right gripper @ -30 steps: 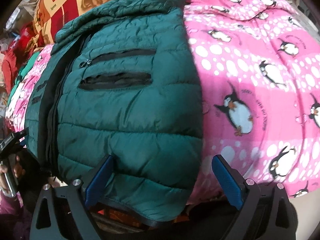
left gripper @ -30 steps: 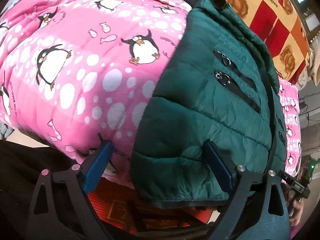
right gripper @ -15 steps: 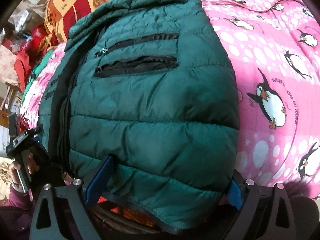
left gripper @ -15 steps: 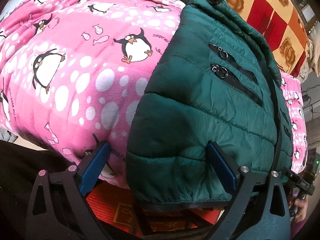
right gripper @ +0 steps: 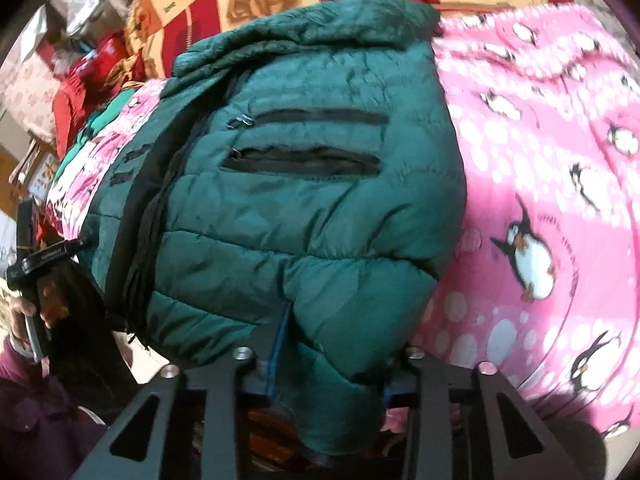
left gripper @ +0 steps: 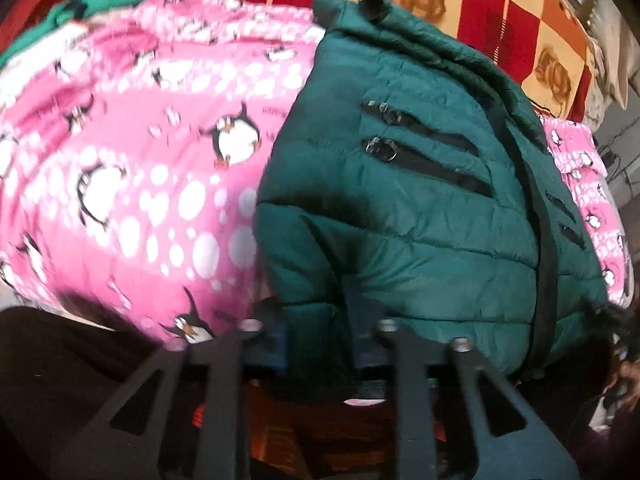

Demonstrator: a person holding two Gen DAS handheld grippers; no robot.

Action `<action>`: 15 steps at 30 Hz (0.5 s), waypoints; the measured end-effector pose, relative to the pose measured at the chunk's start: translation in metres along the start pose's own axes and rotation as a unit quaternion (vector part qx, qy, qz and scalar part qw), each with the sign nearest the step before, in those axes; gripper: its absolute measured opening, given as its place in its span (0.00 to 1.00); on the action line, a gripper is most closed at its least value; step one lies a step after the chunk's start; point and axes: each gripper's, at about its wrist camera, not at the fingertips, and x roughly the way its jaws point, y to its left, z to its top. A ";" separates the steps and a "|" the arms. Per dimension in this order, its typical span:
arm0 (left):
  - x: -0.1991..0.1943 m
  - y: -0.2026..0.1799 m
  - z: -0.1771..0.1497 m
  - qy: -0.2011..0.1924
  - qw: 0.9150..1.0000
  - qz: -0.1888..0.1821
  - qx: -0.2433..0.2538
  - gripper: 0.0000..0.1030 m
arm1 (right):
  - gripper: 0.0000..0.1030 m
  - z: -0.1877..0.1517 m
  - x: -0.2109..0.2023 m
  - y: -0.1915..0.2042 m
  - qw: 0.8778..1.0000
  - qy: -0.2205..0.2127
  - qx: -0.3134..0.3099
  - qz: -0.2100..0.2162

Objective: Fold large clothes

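Observation:
A dark green quilted puffer jacket [left gripper: 420, 200] lies front up on a pink penguin blanket [left gripper: 140, 180], with two black zip pockets and a black centre zip. My left gripper [left gripper: 316, 340] is shut on the jacket's bottom hem at its left corner. In the right wrist view the jacket [right gripper: 300, 200] fills the middle, and my right gripper [right gripper: 328, 360] is shut on the hem at its right corner, fabric bunched between the blue pads. The hem bulges up around both grips.
A red, orange and yellow rose-patterned blanket [left gripper: 460, 12] lies behind the jacket's collar. Red and teal clothes [right gripper: 88, 92] are piled at the left of the right wrist view. The hand holding the left gripper's handle [right gripper: 32, 280] shows there too.
Both grippers moved in onto the jacket's bottom hem and closed from wide open to shut on it. The hem corners have bunched and lifted.

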 end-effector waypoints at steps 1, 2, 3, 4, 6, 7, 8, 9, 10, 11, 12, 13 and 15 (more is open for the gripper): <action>-0.005 0.000 0.003 -0.003 1.000 -0.004 0.001 0.11 | 0.26 0.003 -0.004 0.002 1.000 -0.005 -0.005 0.002; -0.011 0.000 0.007 -0.008 1.000 -0.010 0.000 0.11 | 0.25 0.006 -0.012 0.004 1.000 -0.014 -0.009 0.009; -0.017 0.000 0.011 -0.015 1.000 -0.014 0.001 0.10 | 0.25 0.008 -0.018 0.003 1.000 -0.023 -0.010 0.015; -0.023 -0.001 0.013 -0.022 1.000 -0.017 0.003 0.10 | 0.25 0.011 -0.025 0.003 0.999 -0.034 -0.011 0.022; -0.037 -0.001 0.021 -0.042 0.999 -0.020 0.009 0.09 | 0.25 0.019 -0.038 0.005 0.998 -0.053 -0.013 0.033; -0.044 -0.003 0.026 -0.054 0.998 -0.022 0.011 0.09 | 0.25 0.021 -0.043 0.006 0.997 -0.060 -0.014 0.036; -0.053 -0.005 0.032 -0.068 0.997 -0.024 0.012 0.09 | 0.25 0.024 -0.048 0.007 0.997 -0.068 -0.017 0.038; -0.058 -0.005 0.036 -0.077 0.997 -0.025 0.011 0.09 | 0.25 0.026 -0.053 0.007 0.996 -0.075 -0.019 0.039; -0.064 -0.007 0.043 -0.089 0.996 -0.026 0.011 0.09 | 0.25 0.029 -0.056 0.007 0.996 -0.082 -0.019 0.041; -0.068 -0.009 0.048 -0.097 0.995 -0.026 0.012 0.09 | 0.25 0.032 -0.060 0.006 0.995 -0.088 -0.019 0.044; -0.070 -0.011 0.053 -0.105 0.994 -0.026 0.014 0.09 | 0.25 0.035 -0.064 0.006 0.994 -0.096 -0.016 0.049; -0.072 -0.014 0.059 -0.110 0.993 -0.026 0.016 0.09 | 0.25 0.040 -0.067 0.005 0.993 -0.104 -0.013 0.053; -0.075 -0.018 0.068 -0.119 0.992 -0.023 0.021 0.09 | 0.25 0.048 -0.074 0.005 0.991 -0.118 -0.008 0.058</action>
